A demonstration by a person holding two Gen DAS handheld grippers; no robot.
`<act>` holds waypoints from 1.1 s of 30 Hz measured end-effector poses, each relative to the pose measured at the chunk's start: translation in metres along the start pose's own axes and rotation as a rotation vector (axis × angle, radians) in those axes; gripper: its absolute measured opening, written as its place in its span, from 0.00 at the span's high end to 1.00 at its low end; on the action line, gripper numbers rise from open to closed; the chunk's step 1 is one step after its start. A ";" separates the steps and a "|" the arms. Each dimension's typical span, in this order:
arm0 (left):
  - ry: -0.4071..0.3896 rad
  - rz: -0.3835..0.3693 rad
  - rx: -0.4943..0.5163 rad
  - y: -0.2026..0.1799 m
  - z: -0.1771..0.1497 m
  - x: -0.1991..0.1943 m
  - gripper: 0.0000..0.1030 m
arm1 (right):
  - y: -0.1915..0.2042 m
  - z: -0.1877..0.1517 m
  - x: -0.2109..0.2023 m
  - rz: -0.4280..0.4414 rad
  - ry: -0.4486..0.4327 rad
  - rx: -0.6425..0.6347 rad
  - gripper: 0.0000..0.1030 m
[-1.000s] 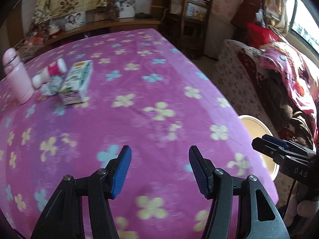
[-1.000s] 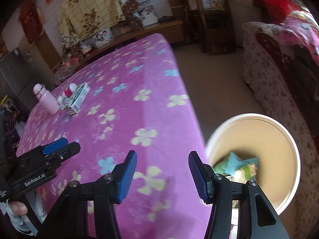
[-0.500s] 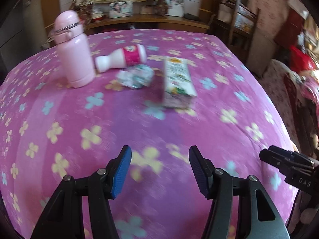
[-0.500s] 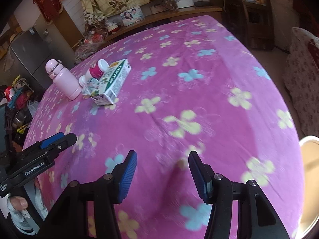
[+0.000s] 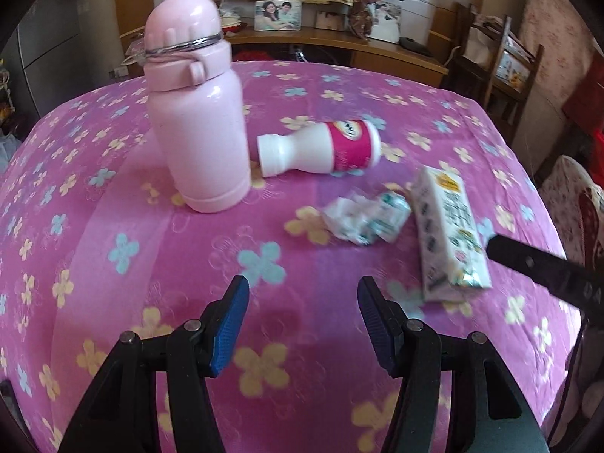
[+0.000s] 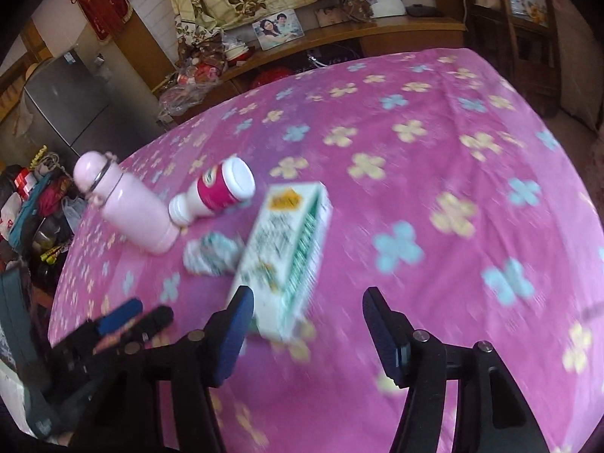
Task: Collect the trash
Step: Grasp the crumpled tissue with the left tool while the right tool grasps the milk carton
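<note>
Both grippers spread wide over pink flowered tablecloth (image 5: 151, 302), holding nothing.

Left gripper (image 5: 302, 321) low centre, touching nothing; crumpled wrapper (image 5: 366, 217) above and right, white drink bottle (image 5: 321, 147) lying centre frame, upright pink flask (image 5: 196, 113) upper left. Right gripper (image 6: 305, 332) low centre, its left pad overlapping near end of carton (image 6: 287, 256); contact unclear through blur.

The right gripper (image 6: 304, 315) is open over the table (image 6: 434, 158), with the carton (image 6: 287, 253) lying just before its left finger (image 6: 232, 334).
</note>
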State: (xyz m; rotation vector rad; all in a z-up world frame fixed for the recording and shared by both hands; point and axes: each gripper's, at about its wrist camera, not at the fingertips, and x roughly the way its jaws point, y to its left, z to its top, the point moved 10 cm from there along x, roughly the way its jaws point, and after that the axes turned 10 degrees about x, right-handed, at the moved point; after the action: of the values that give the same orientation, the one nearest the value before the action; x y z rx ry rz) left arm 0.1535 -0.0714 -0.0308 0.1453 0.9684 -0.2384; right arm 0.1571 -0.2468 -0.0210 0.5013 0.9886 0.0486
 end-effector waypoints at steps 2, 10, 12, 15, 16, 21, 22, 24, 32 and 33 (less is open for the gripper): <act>0.002 0.003 -0.001 0.003 0.004 0.005 0.41 | 0.009 0.008 0.013 -0.003 0.016 -0.008 0.38; 0.003 -0.007 -0.007 0.006 0.013 0.016 0.41 | 0.021 0.022 0.051 -0.042 0.069 -0.037 0.36; 0.003 -0.012 -0.014 0.005 0.014 0.018 0.41 | 0.022 0.023 0.056 -0.046 0.073 -0.041 0.36; 0.001 -0.022 -0.026 0.002 0.017 0.021 0.41 | 0.019 0.022 0.058 -0.078 0.061 -0.064 0.37; -0.002 -0.025 -0.028 0.001 0.018 0.021 0.41 | 0.018 0.022 0.056 -0.071 0.052 -0.067 0.43; -0.022 -0.049 -0.045 -0.009 0.032 0.028 0.37 | -0.003 0.018 0.036 -0.079 0.040 -0.097 0.43; -0.028 -0.054 -0.053 -0.012 0.035 0.030 0.36 | -0.011 0.019 0.032 -0.086 0.039 -0.093 0.43; -0.040 -0.064 -0.061 -0.019 0.041 0.033 0.36 | -0.022 0.019 0.026 -0.096 0.037 -0.089 0.43; -0.044 -0.042 -0.062 -0.037 0.059 0.054 0.32 | -0.038 0.016 0.021 -0.072 0.048 -0.071 0.43; -0.041 -0.041 -0.062 -0.038 0.060 0.057 0.32 | -0.038 0.016 0.021 -0.070 0.047 -0.070 0.43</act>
State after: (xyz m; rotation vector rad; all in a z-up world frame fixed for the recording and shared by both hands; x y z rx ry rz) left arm 0.2221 -0.1293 -0.0457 0.0635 0.9380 -0.2483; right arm 0.1749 -0.2813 -0.0464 0.4025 1.0458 0.0329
